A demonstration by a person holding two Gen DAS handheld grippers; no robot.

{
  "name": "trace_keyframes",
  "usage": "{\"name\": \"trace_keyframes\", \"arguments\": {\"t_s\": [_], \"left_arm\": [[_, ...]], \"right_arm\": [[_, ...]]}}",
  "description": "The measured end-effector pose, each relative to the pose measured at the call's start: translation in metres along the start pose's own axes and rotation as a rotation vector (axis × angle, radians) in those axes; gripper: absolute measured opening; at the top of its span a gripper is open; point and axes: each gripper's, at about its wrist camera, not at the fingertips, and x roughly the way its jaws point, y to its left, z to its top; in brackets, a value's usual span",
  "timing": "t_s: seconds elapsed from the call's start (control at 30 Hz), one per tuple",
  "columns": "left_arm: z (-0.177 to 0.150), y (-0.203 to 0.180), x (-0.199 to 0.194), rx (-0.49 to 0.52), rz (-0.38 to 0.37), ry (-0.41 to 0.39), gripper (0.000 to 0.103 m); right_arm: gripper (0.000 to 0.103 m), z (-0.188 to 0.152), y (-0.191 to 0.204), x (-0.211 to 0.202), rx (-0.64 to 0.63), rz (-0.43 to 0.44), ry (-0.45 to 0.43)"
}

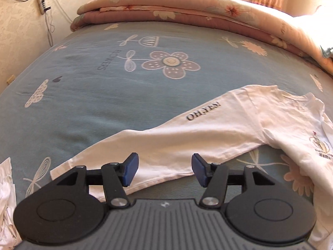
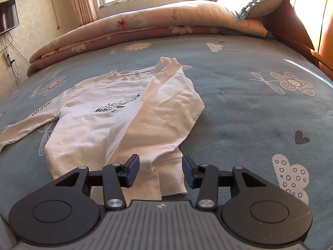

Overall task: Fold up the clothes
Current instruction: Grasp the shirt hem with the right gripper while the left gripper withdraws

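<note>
A white long-sleeved shirt (image 2: 87,125) with a "Memory" print lies front up on the blue-grey flowered bedsheet (image 2: 239,104). One sleeve (image 2: 149,112) is folded diagonally across its body, with the cuff near the hem. The other sleeve (image 1: 166,137), printed "OH YES!", stretches flat out to the side. My left gripper (image 1: 164,169) is open just above that outstretched sleeve near its cuff, pads clear of the cloth. My right gripper (image 2: 160,171) hovers open over the hem and the folded sleeve's cuff; the cloth lies between its fingers ungripped.
A folded pink floral quilt (image 2: 124,31) runs along the bed's far side, with a pillow (image 2: 256,4) on it. A wooden headboard (image 2: 312,31) stands at the right. Crumpled white cloth (image 1: 6,198) lies at the left edge. A power strip (image 1: 41,5) and cables hang on the wall.
</note>
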Motion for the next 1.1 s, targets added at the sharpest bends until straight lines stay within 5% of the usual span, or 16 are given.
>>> {"name": "trace_keyframes", "arguments": {"t_s": [0.27,0.63,0.83,1.03,1.1], "left_arm": [[-0.015,-0.120,-0.003,0.224,-0.185,0.043,0.062],[-0.025,-0.220,-0.015,0.271,-0.344,-0.005,0.073],[-0.040,-0.256,-0.013,0.310,-0.351,-0.059,0.074],[-0.061,-0.260,-0.014,0.283,-0.292,-0.134,0.074],[-0.070,-0.259,-0.012,0.273,-0.277,-0.134,0.076]], "right_arm": [[0.050,-0.002,-0.009,-0.011,0.025,0.007,-0.021],[0.056,-0.012,-0.009,-0.025,0.061,0.151,-0.024],[0.056,-0.015,0.009,-0.029,0.054,0.271,0.002],[0.055,-0.029,0.031,-0.017,0.011,0.224,0.063],[0.048,-0.034,0.034,-0.014,0.004,0.210,0.074]]}}
